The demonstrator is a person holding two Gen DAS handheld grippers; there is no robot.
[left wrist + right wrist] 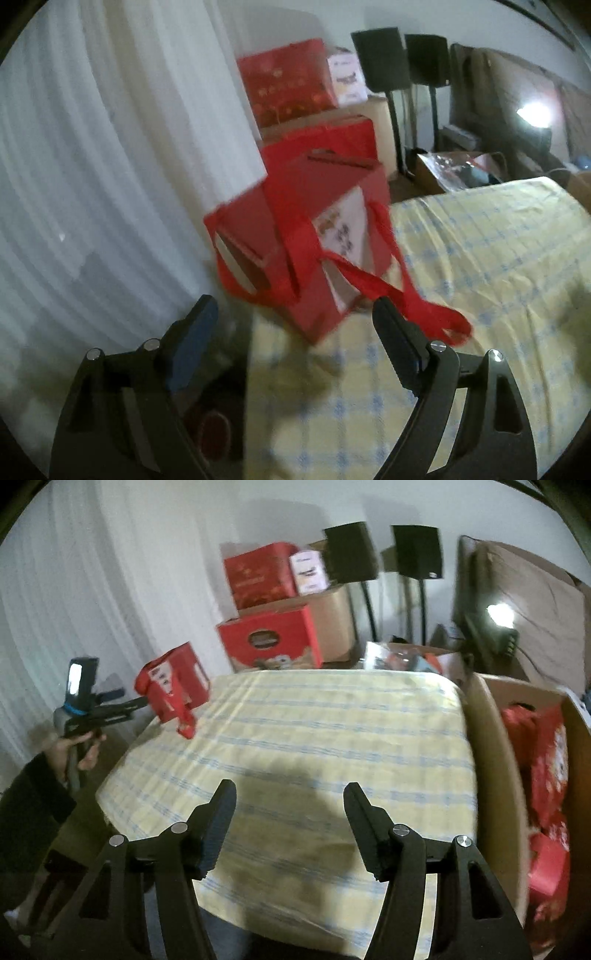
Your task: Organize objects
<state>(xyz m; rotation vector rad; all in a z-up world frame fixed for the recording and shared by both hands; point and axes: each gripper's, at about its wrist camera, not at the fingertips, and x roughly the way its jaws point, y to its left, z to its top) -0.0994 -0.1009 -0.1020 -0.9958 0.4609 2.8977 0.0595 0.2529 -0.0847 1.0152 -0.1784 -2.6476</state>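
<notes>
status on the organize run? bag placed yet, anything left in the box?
Done: one red bag sits at the table corner. In hand: nothing; left gripper and right gripper are both open and empty. Left: more red packages fill the cardboard box beside the table.

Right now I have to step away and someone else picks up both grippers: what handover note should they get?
Left gripper: jaws open, nothing between them, aimed at the red gift box on the table's far left corner.
Right gripper: jaws open, empty, over the checked tablecloth.
Cardboard box right of the table holds more red packages.
Done: one red box is on the table.
Left: probably the packages in the cardboard box; their final place cannot be told.
</notes>
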